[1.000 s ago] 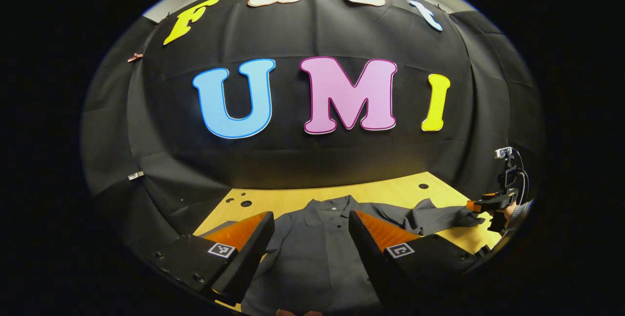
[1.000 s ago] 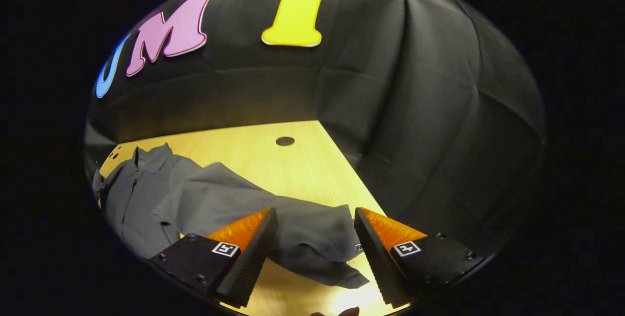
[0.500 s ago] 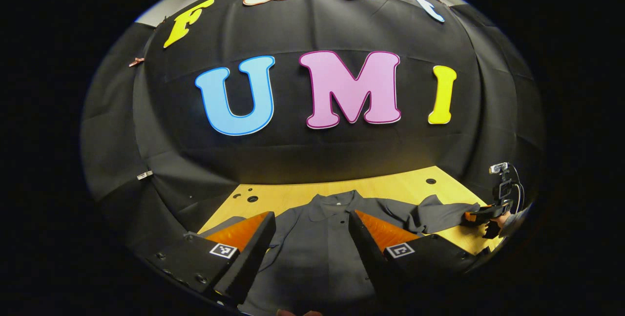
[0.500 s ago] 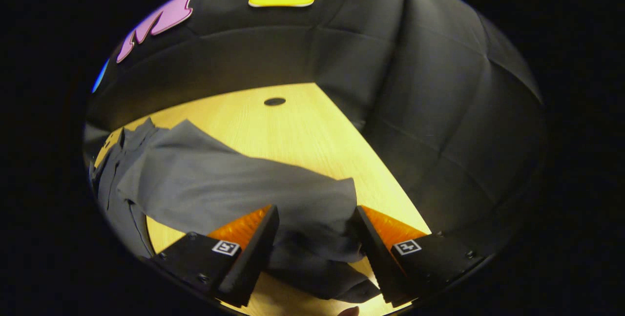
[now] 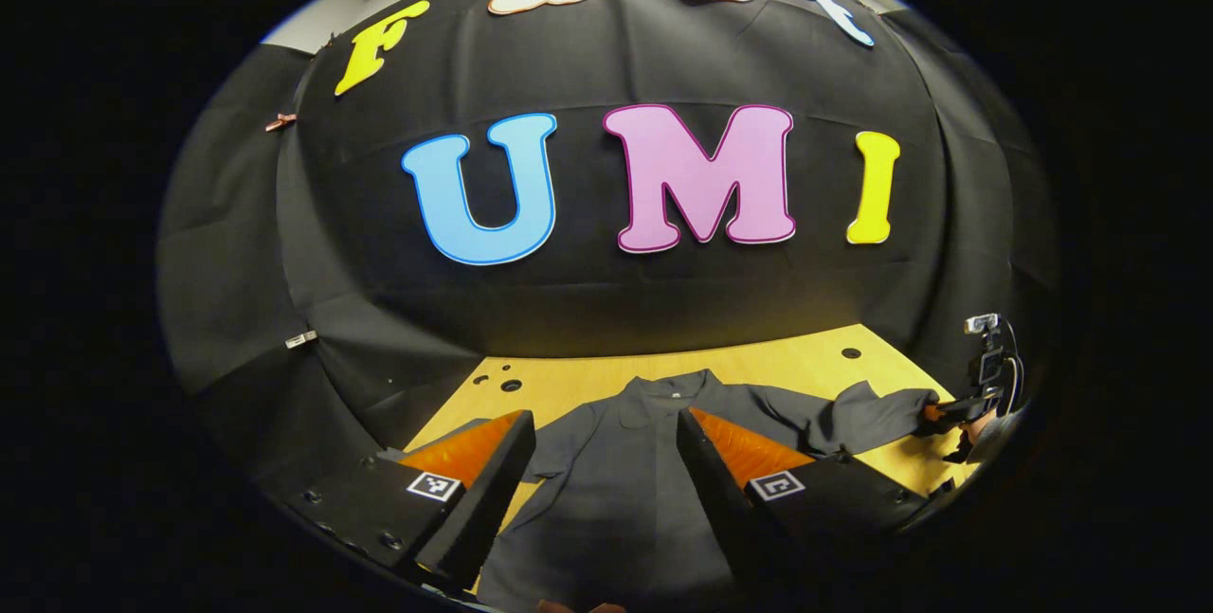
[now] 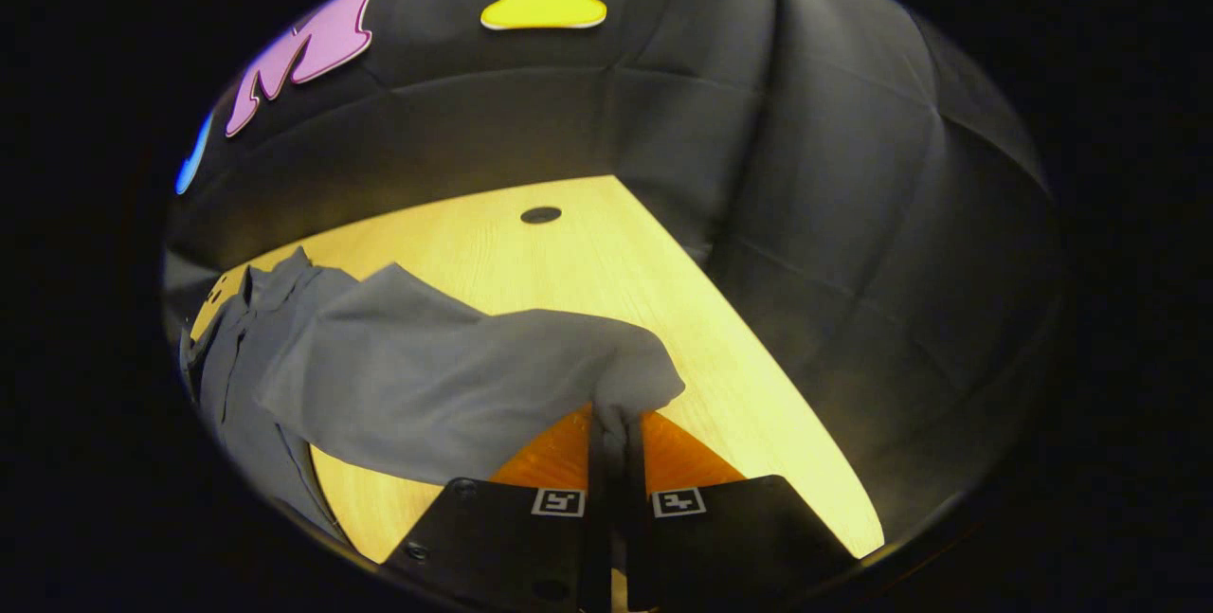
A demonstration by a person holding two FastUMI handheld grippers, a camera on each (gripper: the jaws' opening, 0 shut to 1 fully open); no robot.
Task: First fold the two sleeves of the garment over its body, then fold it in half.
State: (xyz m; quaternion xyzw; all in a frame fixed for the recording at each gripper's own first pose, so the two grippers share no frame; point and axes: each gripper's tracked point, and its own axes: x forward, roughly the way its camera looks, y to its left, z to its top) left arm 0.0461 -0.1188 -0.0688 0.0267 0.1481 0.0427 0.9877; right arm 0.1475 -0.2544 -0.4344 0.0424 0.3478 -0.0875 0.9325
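1. A dark grey garment lies flat, collar away from us, on a pale wooden tabletop, directly ahead of and beneath the left hand-held gripper, whose fingers stand wide apart over the body, gripping nothing.
2. The right hand-held gripper has its fingers pressed together on the end of the right sleeve, which stretches away to that gripper's left toward the collar.
3. The cloth looks light, soft and limp (it drapes and sags from the pinch), so it should trail and crease easily; the cuff end and the hem corners seem the sensible places to hold.
4. Hard to make out: the hem is cut off below the left gripper's fingers, the left sleeve is mostly hidden behind one finger, and the pinched cuff itself disappears between the right gripper's fingers.
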